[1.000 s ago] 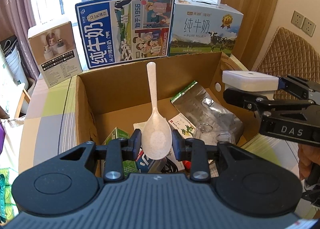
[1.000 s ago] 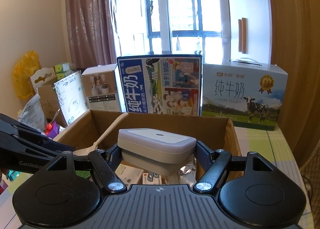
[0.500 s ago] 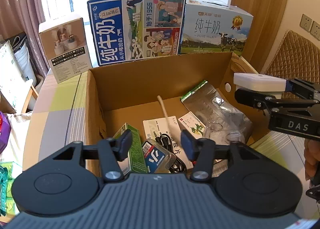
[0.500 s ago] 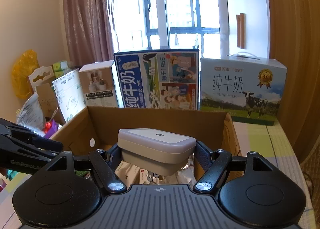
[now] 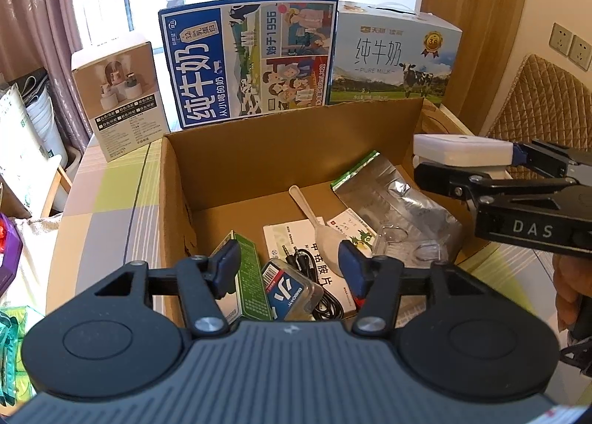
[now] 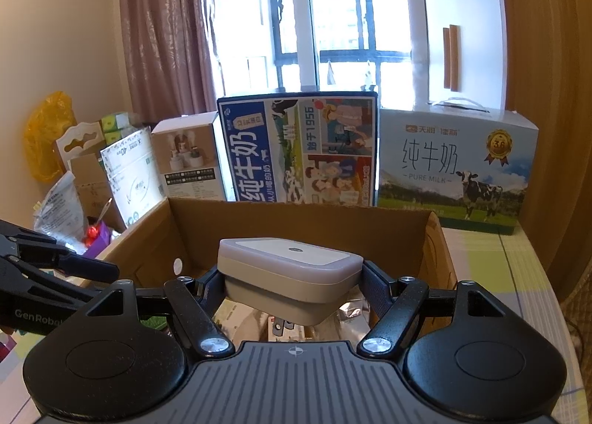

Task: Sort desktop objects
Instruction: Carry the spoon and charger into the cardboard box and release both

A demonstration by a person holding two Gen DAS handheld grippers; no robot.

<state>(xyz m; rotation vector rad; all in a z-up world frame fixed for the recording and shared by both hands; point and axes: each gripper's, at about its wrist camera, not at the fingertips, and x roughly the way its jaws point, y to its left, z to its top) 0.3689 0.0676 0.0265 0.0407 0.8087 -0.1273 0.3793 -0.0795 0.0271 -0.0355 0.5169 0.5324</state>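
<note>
**Spoon released into box; right gripper holding white case above rim**

Since one second ago, spoon (image 5: 321,224) has left the left gripper (image 5: 289,268) and lies on the box floor; the gripper's fingers, then clamped on the spoon bowl, are spread apart with nothing between them.

Left wrist view:
- Cardboard box (image 5: 296,135) sits open on the desk (image 5: 111,198), which has a green, grey and cream check cover.
- Spoon rests bowl toward the camera, handle pointing to the back wall, lying over a white leaflet (image 5: 292,239).
- Other contents: green carton (image 5: 249,276) at front left, small blue-labelled clear case (image 5: 292,290) beside it, black cable (image 5: 314,276) across the leaflet, silver foil pouch (image 5: 384,187) at right, clear plastic item (image 5: 403,242) in front of the pouch.
- Left gripper hovers over the box's near edge.

Right wrist view:
- Right gripper (image 6: 292,283) is closed on a white rectangular case (image 6: 288,272), gripped at both short ends, flat side up.
- Case hangs over the box's right side, above rim level, not touching the contents.

Behind the box: brown product box (image 5: 118,98) at left, blue milk carton (image 5: 251,61) in the middle, white-and-green milk carton (image 5: 396,61) at right, all upright in front of the window.
</note>
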